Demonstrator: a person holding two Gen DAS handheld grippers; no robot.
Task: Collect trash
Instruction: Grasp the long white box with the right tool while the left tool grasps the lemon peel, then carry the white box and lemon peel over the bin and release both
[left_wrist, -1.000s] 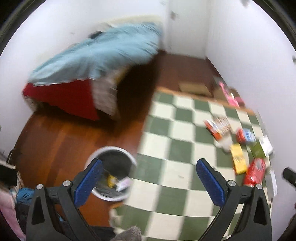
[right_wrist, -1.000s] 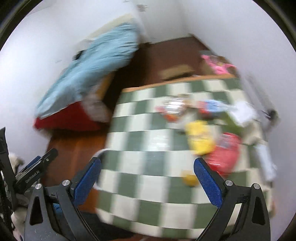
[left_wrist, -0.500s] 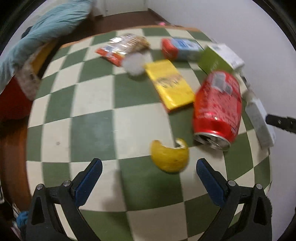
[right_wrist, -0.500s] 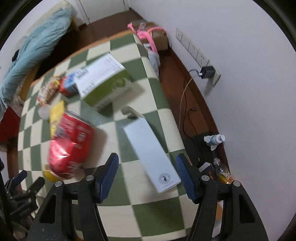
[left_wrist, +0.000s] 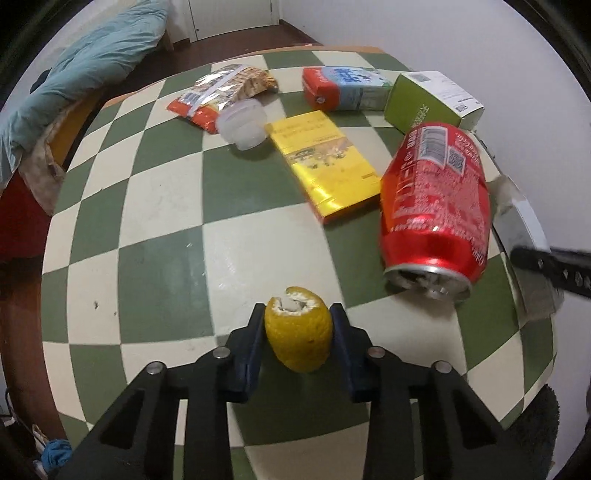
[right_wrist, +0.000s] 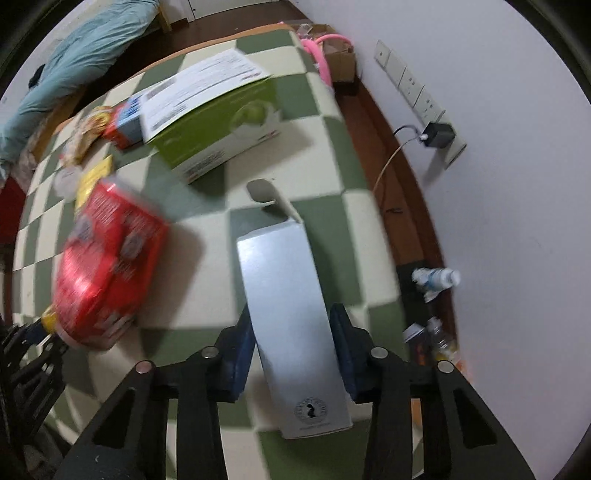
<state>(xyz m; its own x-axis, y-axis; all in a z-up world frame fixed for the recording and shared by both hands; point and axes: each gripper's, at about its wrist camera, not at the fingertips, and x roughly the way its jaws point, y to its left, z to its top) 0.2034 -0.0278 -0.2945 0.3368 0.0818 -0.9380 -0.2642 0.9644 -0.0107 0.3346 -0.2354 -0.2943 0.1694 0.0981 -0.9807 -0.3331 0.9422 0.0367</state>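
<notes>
Showing barcode, QR label: red can; other print unreadable.

Blue bedding; wall sockets; checkered table.

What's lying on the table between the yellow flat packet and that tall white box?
The red soda can, on its side, lies between the yellow packet and the white box, as the left wrist view shows.

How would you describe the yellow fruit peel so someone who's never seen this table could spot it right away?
Start at the green-and-cream checkered table and find the red soda can lying on its side. Nearer the table's front edge than the can's open end sits the lemon peel, pinched in the left hand-held gripper. It is the only rounded, hollow, bright yellow piece; the other yellow item is a flat packet.
</notes>
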